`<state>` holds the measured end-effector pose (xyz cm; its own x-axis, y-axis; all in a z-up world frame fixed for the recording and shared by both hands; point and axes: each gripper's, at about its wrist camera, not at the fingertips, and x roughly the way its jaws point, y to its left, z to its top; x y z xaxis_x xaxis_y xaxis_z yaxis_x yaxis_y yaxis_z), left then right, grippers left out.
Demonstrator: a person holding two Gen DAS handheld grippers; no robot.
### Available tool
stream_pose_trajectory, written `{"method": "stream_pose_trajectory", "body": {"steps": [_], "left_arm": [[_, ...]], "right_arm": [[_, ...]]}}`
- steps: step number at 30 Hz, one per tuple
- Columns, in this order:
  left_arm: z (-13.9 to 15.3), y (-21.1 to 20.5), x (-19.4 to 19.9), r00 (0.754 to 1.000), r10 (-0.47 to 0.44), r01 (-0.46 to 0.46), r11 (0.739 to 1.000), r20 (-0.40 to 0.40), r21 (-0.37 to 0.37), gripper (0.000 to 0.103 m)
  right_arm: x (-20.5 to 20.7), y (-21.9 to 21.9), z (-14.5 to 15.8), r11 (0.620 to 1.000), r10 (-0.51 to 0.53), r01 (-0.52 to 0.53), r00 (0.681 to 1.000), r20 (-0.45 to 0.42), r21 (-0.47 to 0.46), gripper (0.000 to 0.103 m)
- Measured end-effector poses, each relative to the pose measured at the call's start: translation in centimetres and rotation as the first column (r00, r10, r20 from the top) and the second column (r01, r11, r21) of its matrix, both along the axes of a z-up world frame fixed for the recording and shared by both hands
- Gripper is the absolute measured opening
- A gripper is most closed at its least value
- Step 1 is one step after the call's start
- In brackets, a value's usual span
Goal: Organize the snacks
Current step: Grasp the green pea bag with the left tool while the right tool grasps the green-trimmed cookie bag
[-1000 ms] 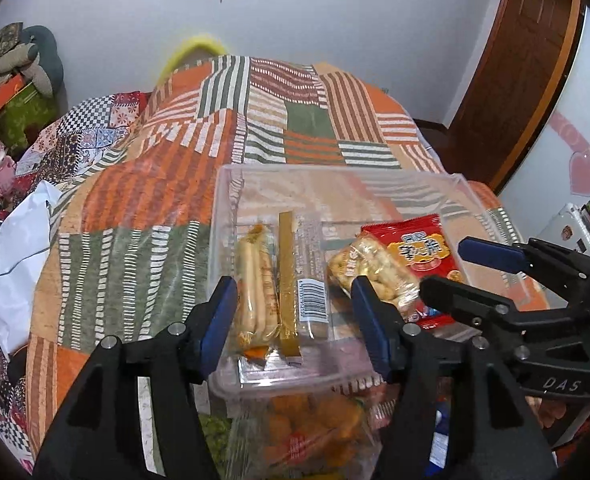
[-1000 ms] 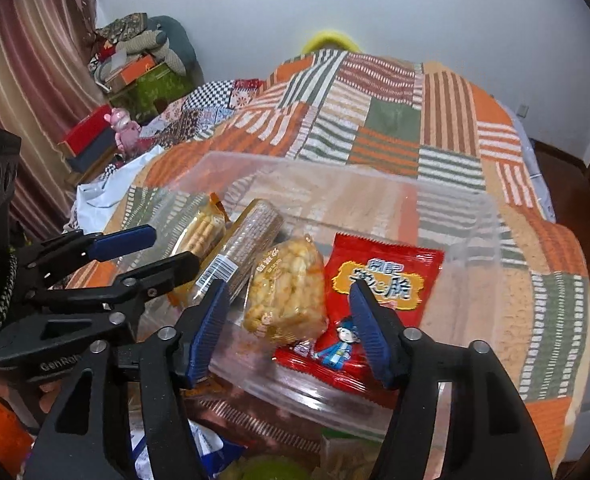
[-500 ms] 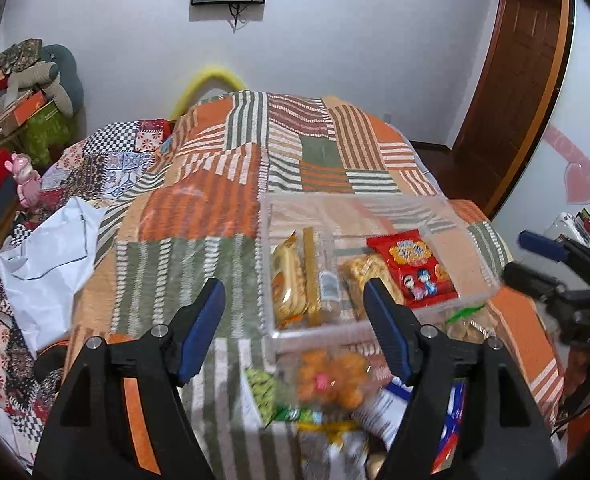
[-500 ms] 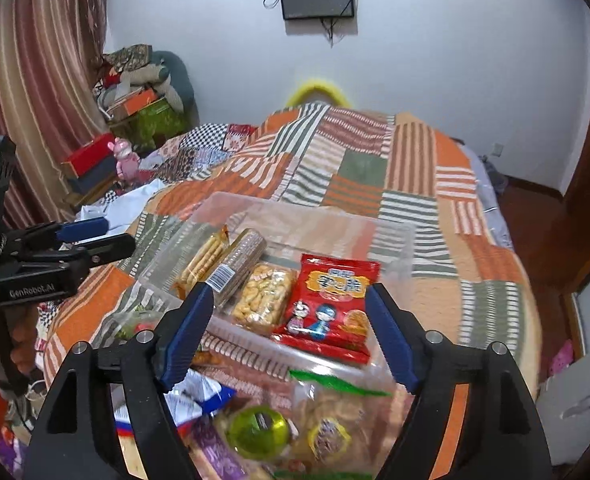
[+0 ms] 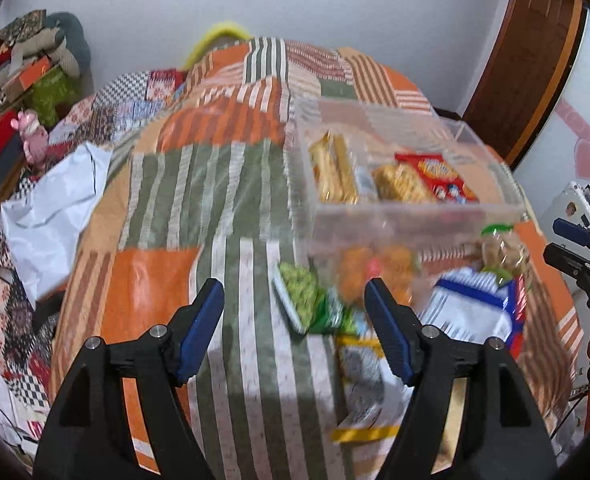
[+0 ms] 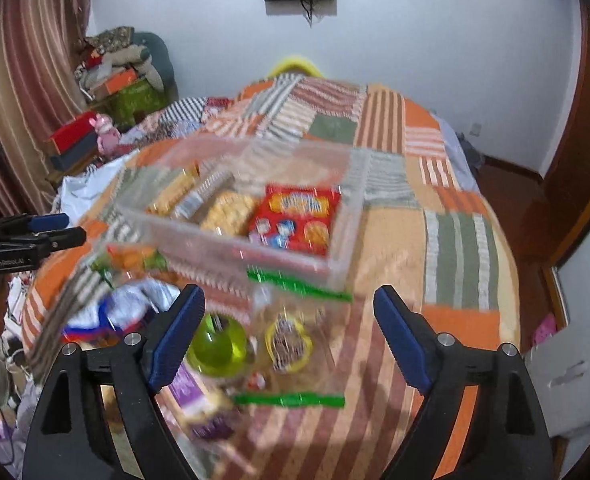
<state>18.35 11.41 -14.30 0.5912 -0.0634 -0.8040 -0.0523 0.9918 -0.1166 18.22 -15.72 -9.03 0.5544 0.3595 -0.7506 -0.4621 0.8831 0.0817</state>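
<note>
A clear plastic box sits on the patchwork bedspread and holds several snack packs, among them a red pack and a yellow biscuit pack. Loose snacks lie in front of it: a green pack, an orange pack, a blue and white bag and a clear bag with green seals. My left gripper is open and empty, above the loose snacks. My right gripper is open and empty over the clear bag.
The bed is wide, with a white cloth at its left edge. Boxes and a pink toy stand at the left. A wooden door is at the right.
Both grippers have pulled back and up from the box. More of the bed and the loose snacks in front of the box has come into view.
</note>
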Motion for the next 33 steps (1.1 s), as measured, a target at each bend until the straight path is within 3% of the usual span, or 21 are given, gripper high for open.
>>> {"method": "stream_pose_trajectory", "body": {"steps": [6, 10, 14, 23, 25, 26, 27, 31, 33], "left_arm": [[-2.9, 0.0, -0.5, 0.998, -0.003, 0.004, 1.0, -0.061, 0.02, 0.072], [-4.0, -0.2, 0.2, 0.997, -0.009, 0.008, 1.0, -0.078, -0.012, 0.072], [-4.7, -0.8, 1.4, 0.995, -0.031, 0.028, 0.999, -0.093, -0.031, 0.072], [-5.6, -2.3, 3.3, 0.995, -0.053, 0.054, 0.998, -0.085, 0.011, 0.072], [-5.7, -2.4, 3.3, 0.996, -0.057, 0.058, 0.998, -0.07, 0.01, 0.066], [-5.7, -2.4, 3.3, 0.996, -0.061, 0.062, 0.998, -0.064, 0.007, 0.057], [-5.7, -2.4, 3.3, 0.996, -0.065, 0.065, 0.998, -0.059, 0.003, 0.051], [-5.6, -2.0, 2.7, 0.997, -0.063, 0.062, 0.998, -0.04, -0.018, 0.043], [-5.5, -1.8, 2.5, 0.998, -0.06, 0.059, 0.998, -0.033, -0.023, 0.039]], "right_arm": [[-0.2, -1.5, -1.8, 1.0, -0.029, 0.03, 0.998, -0.063, 0.006, 0.085], [0.0, -1.6, -3.0, 0.999, -0.035, 0.038, 0.993, -0.112, 0.023, 0.085], [0.3, -1.1, -3.5, 0.999, -0.034, 0.037, 0.992, -0.121, 0.023, 0.085], [1.1, -1.2, -4.7, 0.998, -0.057, 0.061, 0.988, -0.142, 0.02, 0.085], [1.2, -1.2, -5.1, 0.998, -0.056, 0.06, 0.986, -0.155, 0.022, 0.084], [1.3, -1.3, -5.2, 0.998, -0.055, 0.06, 0.985, -0.162, 0.026, 0.084], [1.3, -1.3, -5.4, 0.998, -0.053, 0.059, 0.984, -0.17, 0.029, 0.083], [1.2, -1.5, -5.7, 0.996, -0.031, 0.046, 0.978, -0.204, 0.073, 0.056], [0.9, -1.7, -5.5, 0.995, -0.028, 0.045, 0.98, -0.195, 0.085, 0.052]]}}
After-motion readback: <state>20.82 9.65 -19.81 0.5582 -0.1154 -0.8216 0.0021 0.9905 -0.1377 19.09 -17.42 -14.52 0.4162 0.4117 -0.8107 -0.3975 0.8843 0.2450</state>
